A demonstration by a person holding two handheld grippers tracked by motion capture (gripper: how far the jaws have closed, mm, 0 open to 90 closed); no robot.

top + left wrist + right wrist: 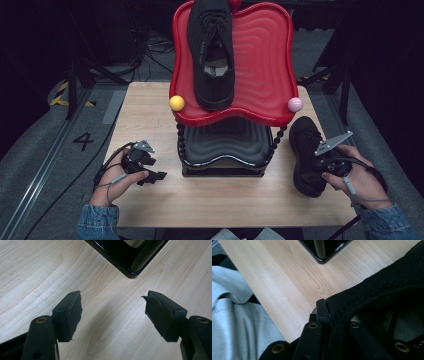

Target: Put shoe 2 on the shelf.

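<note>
**Right hand-held gripper clamped on the second shoe's collar**

High view gave me the whole layout: a two-tier rack stood at the middle of the wooden surface [150, 115], with a red tray [260, 60] on top and a black tray [225, 142] beneath it. One black shoe [212, 55] already lay on the red tray, toe pointing toward me, close to the tray's left side. A yellow ball [176, 103] and a pink ball [295, 104] capped the near corners of the red tray.

The second black shoe [306, 152] sat to the right of the rack, at the surface's right edge. My right hand-held gripper [320, 162] was at its collar, and the right gripper view confirmed it: the jaws were shut on the shoe's fabric rim [362, 302], one jaw outside the collar and the other inside the opening. I could not tell from these pictures whether the sole was touching the wood or was clear of it.

My left hand-held gripper [150, 175] rested low on the left of the rack, well apart from both shoes. Its own view showed the jaws standing wide open, pads [72, 315] apart over bare wood, nothing between them, with a corner of the rack's black base [130, 260] just ahead.
</note>
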